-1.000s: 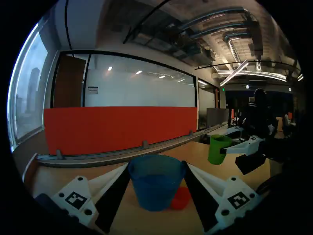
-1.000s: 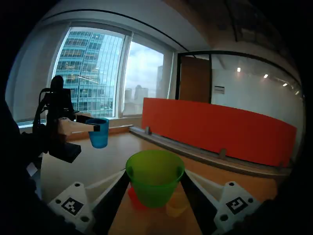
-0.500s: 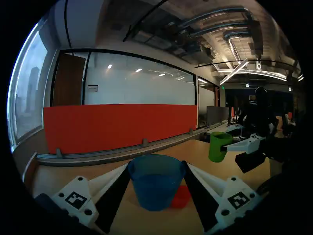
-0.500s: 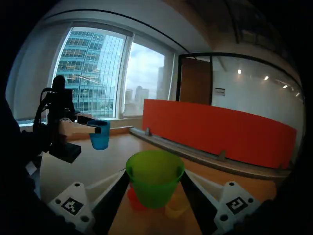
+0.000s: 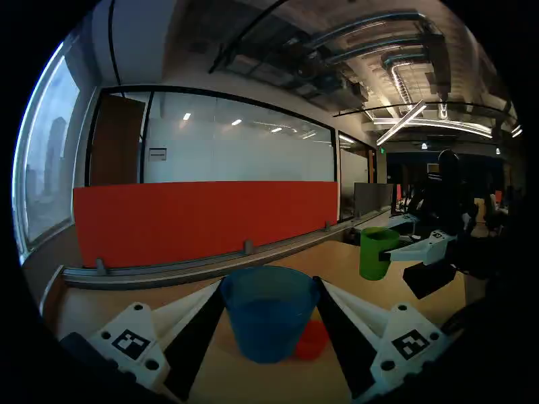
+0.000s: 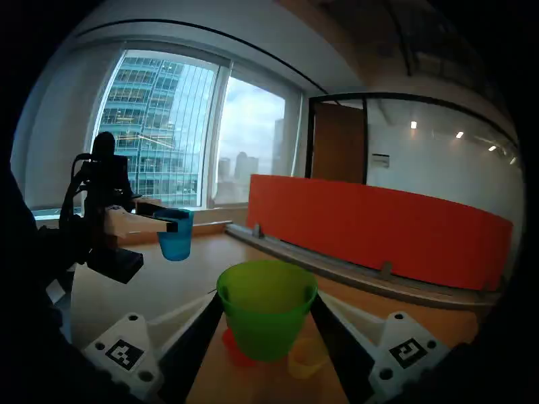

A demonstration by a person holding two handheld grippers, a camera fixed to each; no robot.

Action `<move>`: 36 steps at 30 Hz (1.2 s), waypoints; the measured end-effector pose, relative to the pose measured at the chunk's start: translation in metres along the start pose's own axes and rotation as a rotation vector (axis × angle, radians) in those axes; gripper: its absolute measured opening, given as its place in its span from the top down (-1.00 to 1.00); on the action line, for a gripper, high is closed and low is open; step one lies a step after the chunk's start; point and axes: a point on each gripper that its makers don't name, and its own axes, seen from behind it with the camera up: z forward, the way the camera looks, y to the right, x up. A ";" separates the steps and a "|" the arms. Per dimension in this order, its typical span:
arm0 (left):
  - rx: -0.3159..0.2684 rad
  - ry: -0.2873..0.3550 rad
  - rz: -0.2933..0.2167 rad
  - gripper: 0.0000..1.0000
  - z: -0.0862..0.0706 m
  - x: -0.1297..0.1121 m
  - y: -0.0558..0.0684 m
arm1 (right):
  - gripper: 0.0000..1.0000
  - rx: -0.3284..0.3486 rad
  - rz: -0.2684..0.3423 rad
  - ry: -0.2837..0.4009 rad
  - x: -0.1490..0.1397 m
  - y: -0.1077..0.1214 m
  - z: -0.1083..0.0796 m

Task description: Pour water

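Barely any change: your left gripper (image 5: 269, 296) stays clamped on upright blue cup (image 5: 269, 326), water inside; right gripper (image 6: 267, 299) grips green cup (image 6: 267, 326). Cups drift slightly closer, still well apart; pour not begun.

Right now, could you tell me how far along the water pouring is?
Done: the left gripper is shut on the blue cup, which holds water, and the right gripper on the green cup. In hand: both cups are held upright, apart. Left: bring them together and tilt the blue cup to pour.
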 end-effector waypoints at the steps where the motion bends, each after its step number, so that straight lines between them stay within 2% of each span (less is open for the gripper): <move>1: 0.000 0.001 0.003 -0.78 0.000 0.001 0.000 | -0.82 0.002 0.001 0.000 0.000 -0.001 0.000; 15: -0.004 0.016 0.092 -0.78 -0.004 0.022 0.006 | -0.81 0.058 0.018 0.012 0.002 -0.023 0.006; 27: -0.003 0.014 0.243 -0.79 -0.009 0.046 0.018 | -0.81 0.117 0.027 0.011 -0.006 -0.050 0.014; 36: 0.005 0.011 0.387 -0.78 -0.009 0.061 0.030 | -0.81 0.159 0.033 0.014 -0.007 -0.067 0.020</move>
